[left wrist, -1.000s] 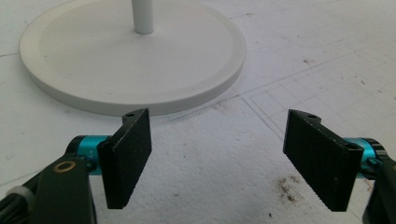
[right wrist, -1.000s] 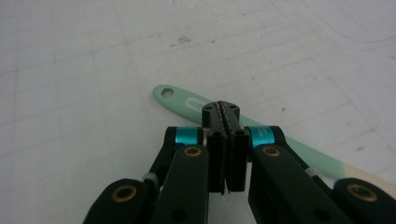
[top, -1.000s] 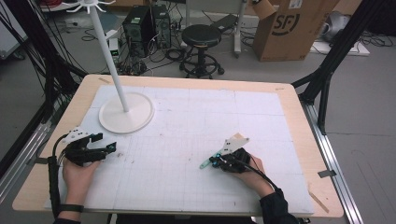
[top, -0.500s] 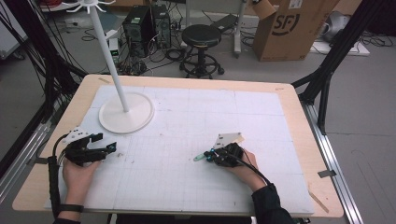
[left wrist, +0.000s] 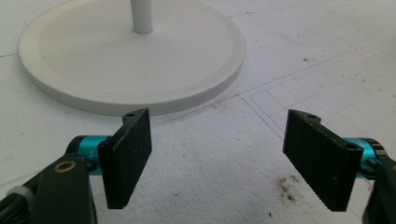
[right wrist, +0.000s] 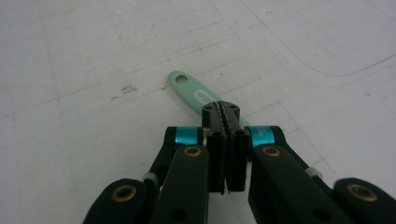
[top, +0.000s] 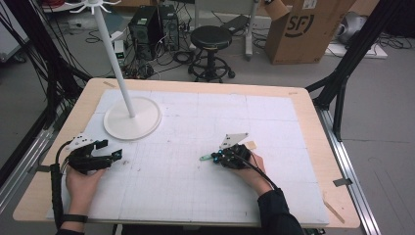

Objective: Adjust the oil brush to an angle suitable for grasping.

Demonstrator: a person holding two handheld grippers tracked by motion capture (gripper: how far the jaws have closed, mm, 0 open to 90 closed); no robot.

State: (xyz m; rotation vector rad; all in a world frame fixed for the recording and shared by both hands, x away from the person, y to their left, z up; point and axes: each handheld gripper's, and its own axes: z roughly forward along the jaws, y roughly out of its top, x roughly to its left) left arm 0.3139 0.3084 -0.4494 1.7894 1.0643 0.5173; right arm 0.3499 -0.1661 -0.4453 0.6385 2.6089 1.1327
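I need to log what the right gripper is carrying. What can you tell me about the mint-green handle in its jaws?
The mint-green handle is a slim, flat strip, plastic by its look, with a rounded end pierced by a hanging hole and faint lettering along it. The right gripper is shut on it, hiding the rest. The free end points away from the gripper, low over the white table mat; whether it touches the mat is unclear.

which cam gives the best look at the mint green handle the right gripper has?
Right gripper view: the green handle sticks out past the shut right gripper, hanging hole and faint print visible. High view shows it as a small green sliver poking left from the gripper. Left gripper view looks toward the white stand base.
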